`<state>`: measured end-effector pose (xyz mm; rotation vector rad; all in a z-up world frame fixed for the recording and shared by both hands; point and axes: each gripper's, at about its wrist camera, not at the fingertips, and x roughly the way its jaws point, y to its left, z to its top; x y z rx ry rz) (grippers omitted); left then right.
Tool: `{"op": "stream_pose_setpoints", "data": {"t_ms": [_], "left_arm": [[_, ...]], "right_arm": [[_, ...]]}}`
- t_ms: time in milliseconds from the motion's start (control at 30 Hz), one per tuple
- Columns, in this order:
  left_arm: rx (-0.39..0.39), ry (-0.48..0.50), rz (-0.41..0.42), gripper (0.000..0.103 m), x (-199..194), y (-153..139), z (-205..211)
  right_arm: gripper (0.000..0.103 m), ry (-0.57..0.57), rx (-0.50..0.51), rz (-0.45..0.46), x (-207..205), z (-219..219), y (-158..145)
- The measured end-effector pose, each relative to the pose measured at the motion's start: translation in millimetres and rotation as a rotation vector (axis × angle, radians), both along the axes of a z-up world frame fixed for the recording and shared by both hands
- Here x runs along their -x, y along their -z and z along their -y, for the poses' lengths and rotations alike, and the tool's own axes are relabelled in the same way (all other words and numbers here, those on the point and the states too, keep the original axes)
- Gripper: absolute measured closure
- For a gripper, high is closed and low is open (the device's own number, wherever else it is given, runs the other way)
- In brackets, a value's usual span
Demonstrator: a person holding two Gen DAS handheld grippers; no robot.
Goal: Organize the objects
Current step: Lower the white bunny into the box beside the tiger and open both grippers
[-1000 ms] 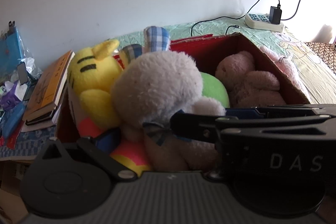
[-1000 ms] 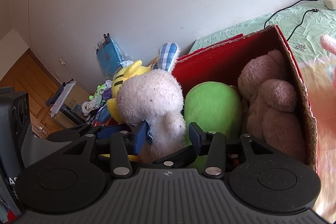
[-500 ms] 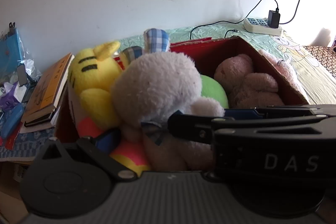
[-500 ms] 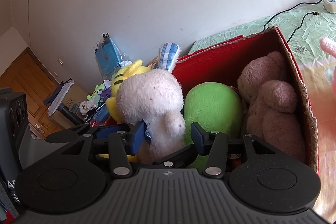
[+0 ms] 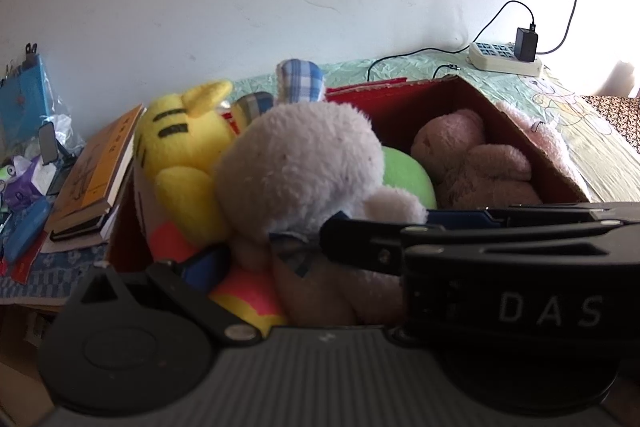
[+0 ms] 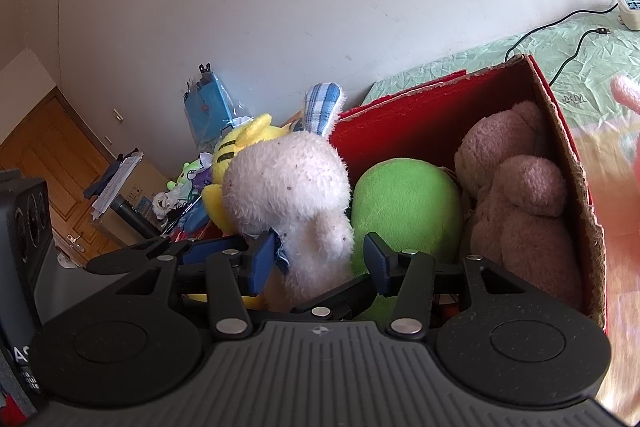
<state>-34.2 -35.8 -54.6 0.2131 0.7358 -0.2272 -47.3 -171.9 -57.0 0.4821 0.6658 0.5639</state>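
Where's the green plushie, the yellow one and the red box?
green plushie point(image 6: 404, 203), right wrist view, middle of its round top
yellow plushie point(image 5: 180, 143), left wrist view, its head below the stripes
red box point(image 6: 420, 123), right wrist view, inside of the back wall

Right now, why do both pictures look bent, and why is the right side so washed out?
Left wrist view: the fisheye lens bows the scene, corners go dark, and light bleaches the wall past the power strip. Right wrist view: the red box leans with the curve, and a pink plush at the right edge is overexposed and blurred.
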Motion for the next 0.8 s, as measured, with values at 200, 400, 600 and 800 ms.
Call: {"op": "stream_pose_setpoints", "data": {"t_ms": [200, 400, 600, 800], "left_arm": [[0.0, -0.009, 0.015, 0.0, 2.4, 0.1, 0.1], [-0.002, -0.022, 0.06, 0.0, 7.9, 1.8, 0.6], [-0.034, -0.018, 0.07, 0.0, 11.3, -2.0, 4.3], [-0.028, -0.017, 0.087, 0.0, 28.5, -12.9, 2.9]], "right_arm": [[0.051, 0.006, 0.008, 0.002, 0.6, -1.4, 0.1], [0.047, -0.004, 0.031, -0.007, -1.0, -3.6, -0.5], [0.046, -0.003, 0.034, -0.03, 0.2, -2.6, -4.1], [0.046, 0.003, 0.032, 0.035, 20.3, 4.7, -14.9]]}}
